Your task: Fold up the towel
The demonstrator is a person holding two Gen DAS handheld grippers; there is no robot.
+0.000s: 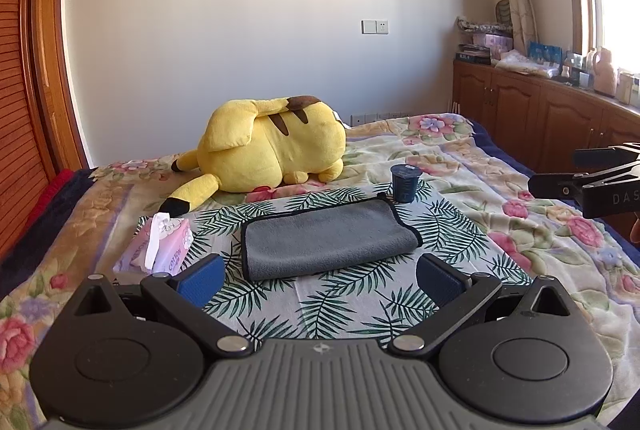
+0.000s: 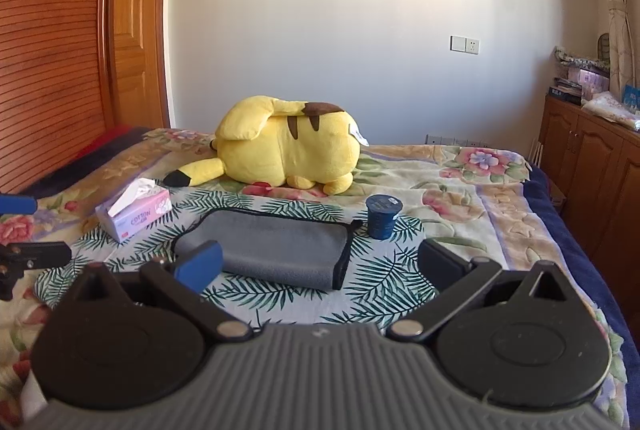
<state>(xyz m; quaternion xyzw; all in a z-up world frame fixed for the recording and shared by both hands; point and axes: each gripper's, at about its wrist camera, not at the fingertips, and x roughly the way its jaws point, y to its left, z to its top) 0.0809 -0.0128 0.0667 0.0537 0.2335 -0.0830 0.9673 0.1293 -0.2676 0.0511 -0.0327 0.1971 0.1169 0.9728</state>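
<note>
Towel [image 1: 330, 238] lies folded ahead of both grippers' fingers [image 1: 202, 280]; both spread wide, empty. Task looks done.

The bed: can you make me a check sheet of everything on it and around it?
Surface: bed with flowery blanket; leaf-print cloth spread on top.
Job's things: grey towel lies folded on the leaf-print cloth, nothing holding it.
Clutter: yellow plush toy behind the towel; pink tissue box to its left; dark blue cup by its far right corner.
Grippers: left hand-held gripper open, empty, short of the towel; right hand-held gripper open, empty.
Cables: nothing seen.
Surroundings: white wall, wooden door, wooden cabinets under the window.
</note>
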